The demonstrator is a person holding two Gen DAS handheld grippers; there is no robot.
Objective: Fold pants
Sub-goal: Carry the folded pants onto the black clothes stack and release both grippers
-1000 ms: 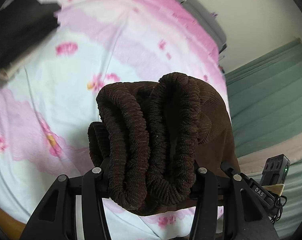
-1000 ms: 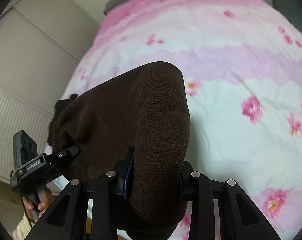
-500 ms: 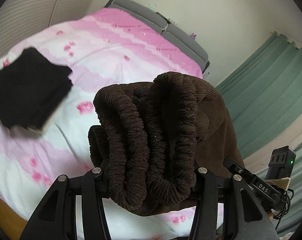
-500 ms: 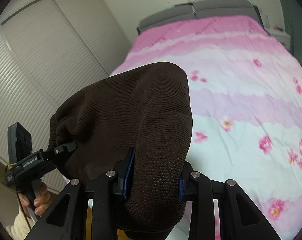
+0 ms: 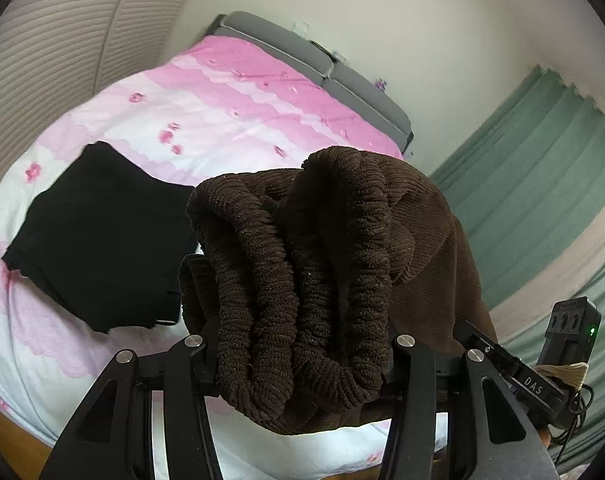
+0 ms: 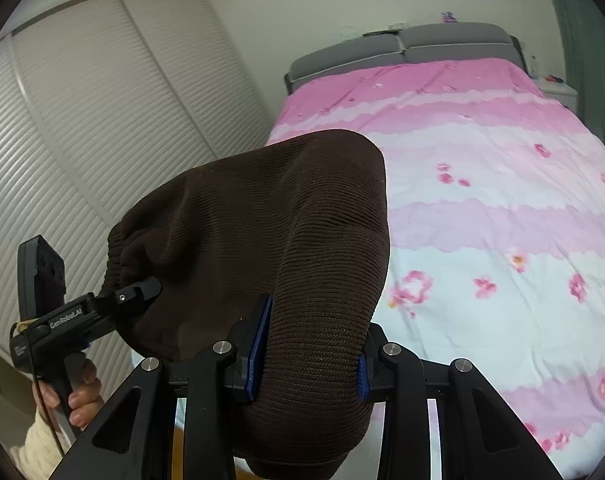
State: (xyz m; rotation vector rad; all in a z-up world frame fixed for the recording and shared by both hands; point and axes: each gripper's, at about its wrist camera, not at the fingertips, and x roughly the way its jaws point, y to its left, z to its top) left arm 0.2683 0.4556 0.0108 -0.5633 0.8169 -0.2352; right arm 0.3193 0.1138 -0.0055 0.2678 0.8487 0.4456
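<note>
I hold brown corduroy pants (image 5: 302, 264) up in the air over the bed. My left gripper (image 5: 298, 344) is shut on the bunched elastic waistband, which fills the space between its fingers. My right gripper (image 6: 306, 364) is shut on another thick fold of the same pants (image 6: 286, 240). The cloth spans between the two grippers. The left gripper also shows in the right wrist view (image 6: 138, 294), clamped on the gathered waistband edge. The right gripper's body shows at the lower right of the left wrist view (image 5: 530, 380).
The bed (image 6: 502, 208) has a pink, white and pale blue floral cover and a grey headboard (image 6: 402, 48). A folded black garment (image 5: 98, 232) lies on the bed's left side. Louvred white closet doors (image 6: 82, 120) stand left; green curtains (image 5: 542, 184) hang right.
Both grippers have lifted and tilted upward with the pants; the views now take in the headboard, walls and closet. The grips on the pants have not changed.
</note>
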